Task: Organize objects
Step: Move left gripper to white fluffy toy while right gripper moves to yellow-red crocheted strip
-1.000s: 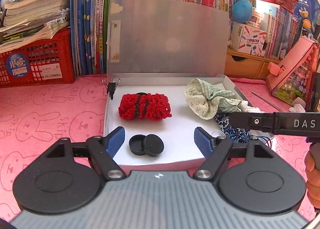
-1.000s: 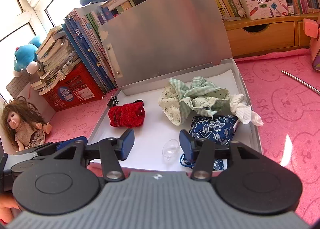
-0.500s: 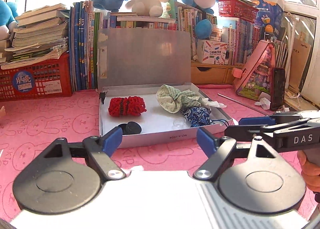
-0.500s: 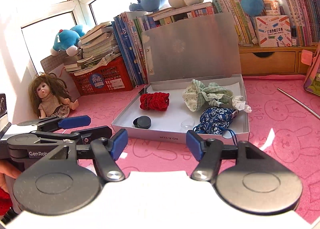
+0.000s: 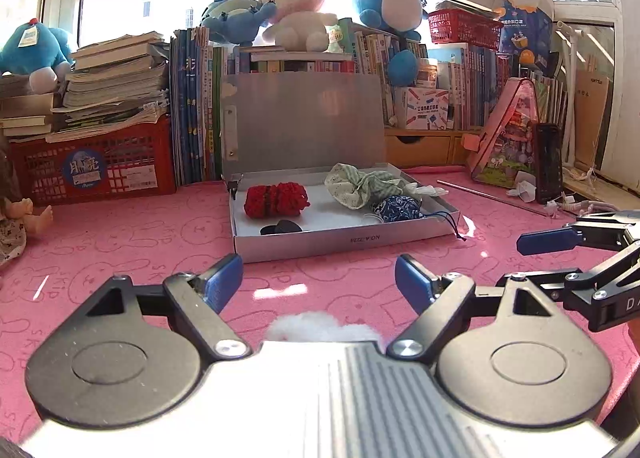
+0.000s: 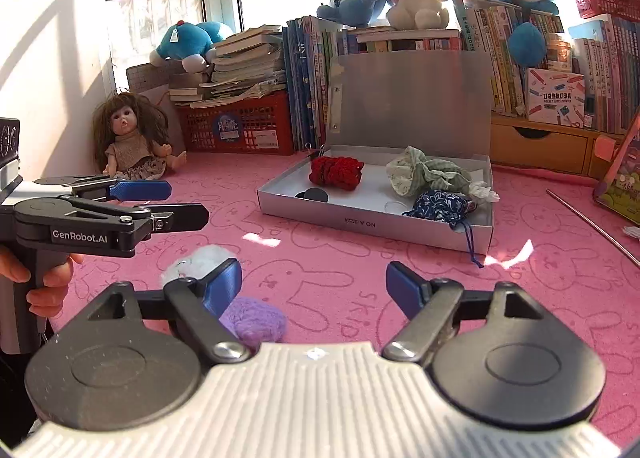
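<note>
Both my left hand-held gripper (image 5: 319, 284) and right hand-held gripper (image 6: 314, 284) have just been opening and hold nothing, so I'd drop the left squarely over the white fluffy wool ball (image 6: 200, 260) on the pink bench (image 6: 320, 258) beside the purple felt ball (image 6: 256, 322), then carry it to the open grey cardboard box (image 6: 372, 223).

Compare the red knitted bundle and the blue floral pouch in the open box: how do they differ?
The red knitted bundle is plain chunky yarn; the blue floral pouch is thin printed cloth. The bundle lies nearer the raised lid, the pouch at the box's front wall. The pouch trails a cord over that wall; the bundle trails nothing. Both lie inside the box.
</note>
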`<state>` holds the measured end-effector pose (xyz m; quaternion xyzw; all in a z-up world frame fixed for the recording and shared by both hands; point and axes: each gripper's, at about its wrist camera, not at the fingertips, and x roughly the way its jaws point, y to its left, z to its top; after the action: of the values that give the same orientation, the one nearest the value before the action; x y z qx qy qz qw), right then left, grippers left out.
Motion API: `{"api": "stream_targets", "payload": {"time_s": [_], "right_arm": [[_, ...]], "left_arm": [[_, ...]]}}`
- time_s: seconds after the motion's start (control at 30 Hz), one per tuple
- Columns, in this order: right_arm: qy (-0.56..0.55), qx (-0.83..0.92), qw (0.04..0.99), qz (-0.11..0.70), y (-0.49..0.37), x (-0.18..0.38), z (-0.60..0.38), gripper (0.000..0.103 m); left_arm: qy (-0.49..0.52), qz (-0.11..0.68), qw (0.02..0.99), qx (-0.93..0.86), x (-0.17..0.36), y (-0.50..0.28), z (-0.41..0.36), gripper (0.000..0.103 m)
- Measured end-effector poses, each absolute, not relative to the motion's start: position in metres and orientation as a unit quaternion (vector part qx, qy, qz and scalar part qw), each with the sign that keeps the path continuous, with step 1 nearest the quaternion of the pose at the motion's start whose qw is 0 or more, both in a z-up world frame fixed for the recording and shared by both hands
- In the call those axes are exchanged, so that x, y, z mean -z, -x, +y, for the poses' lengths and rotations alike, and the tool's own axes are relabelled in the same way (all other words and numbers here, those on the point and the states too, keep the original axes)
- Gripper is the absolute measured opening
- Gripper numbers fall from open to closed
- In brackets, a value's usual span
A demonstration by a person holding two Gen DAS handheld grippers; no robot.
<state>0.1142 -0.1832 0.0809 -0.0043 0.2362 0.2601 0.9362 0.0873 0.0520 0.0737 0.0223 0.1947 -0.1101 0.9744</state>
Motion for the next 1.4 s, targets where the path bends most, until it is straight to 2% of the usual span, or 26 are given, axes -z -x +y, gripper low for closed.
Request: {"api": "stream_targets", "payload": {"time_s": [0.67,1.1,1.4], "right_arm": [[0.066,-0.266,0.928,0.254,-0.049,-0.039,-0.152,0.088],[0.084,-0.291,0.917,0.261,-0.043,-0.027,-0.133,0.052],[0.085,-0.281,0.919,0.265,-0.045,-0.022,-0.129,0.049]], "left_arm": [[0.004,0.231,0.967,0.105,-0.031,-0.066,0.062,0.087],[0.062,0.256,0.96,0.099,-0.021,-0.093,0.064,0.087],[0.073,0.256,0.959,0.101,-0.021,-0.098,0.062,0.08]]}}
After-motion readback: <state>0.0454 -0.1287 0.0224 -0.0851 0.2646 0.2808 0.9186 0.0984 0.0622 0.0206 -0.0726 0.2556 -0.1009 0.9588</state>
